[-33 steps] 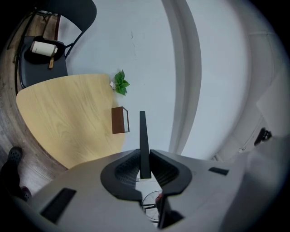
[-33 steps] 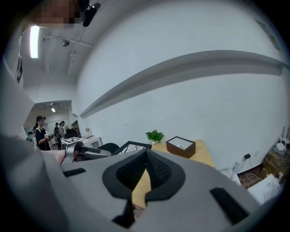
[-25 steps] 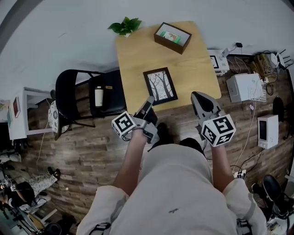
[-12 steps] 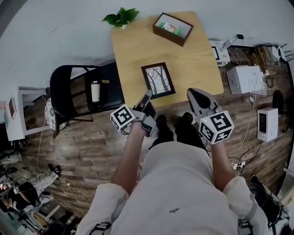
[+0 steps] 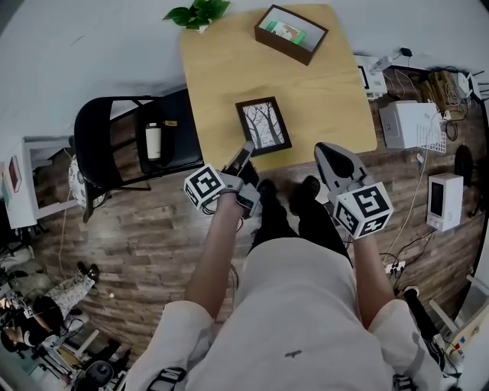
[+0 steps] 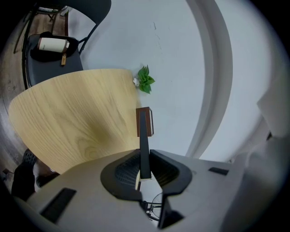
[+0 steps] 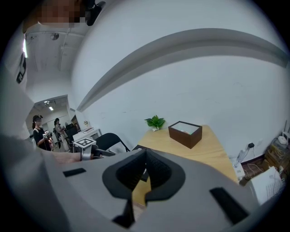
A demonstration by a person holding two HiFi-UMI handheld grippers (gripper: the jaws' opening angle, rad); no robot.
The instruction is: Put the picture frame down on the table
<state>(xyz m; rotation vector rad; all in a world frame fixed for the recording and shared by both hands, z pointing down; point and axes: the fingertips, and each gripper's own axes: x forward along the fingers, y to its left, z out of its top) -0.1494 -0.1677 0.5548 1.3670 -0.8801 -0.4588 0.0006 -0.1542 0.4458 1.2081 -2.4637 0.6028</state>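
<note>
Though the person has shifted a little over the last second, so that the table (image 5: 328,107) now sits higher in the head view, the frame (image 5: 263,126) has kept its place on it: flat, face up, close to the near edge and left of middle. I judge the setting-down as good as done (whether the frame truly rests on the wood or hangs just above it, I cannot tell), with only the release left. The left gripper (image 5: 246,150) still pinches the frame's near-left corner, jaws closed on its thin dark edge. The right gripper (image 5: 328,153) hangs at the near edge, jaws together on nothing. Room is generous. The chair (image 5: 107,145) keeps to the table's left, bare wood lies right of the frame and beyond it, and the box (image 5: 291,33) and plant (image 5: 195,11) stand well apart at the far end.
</note>
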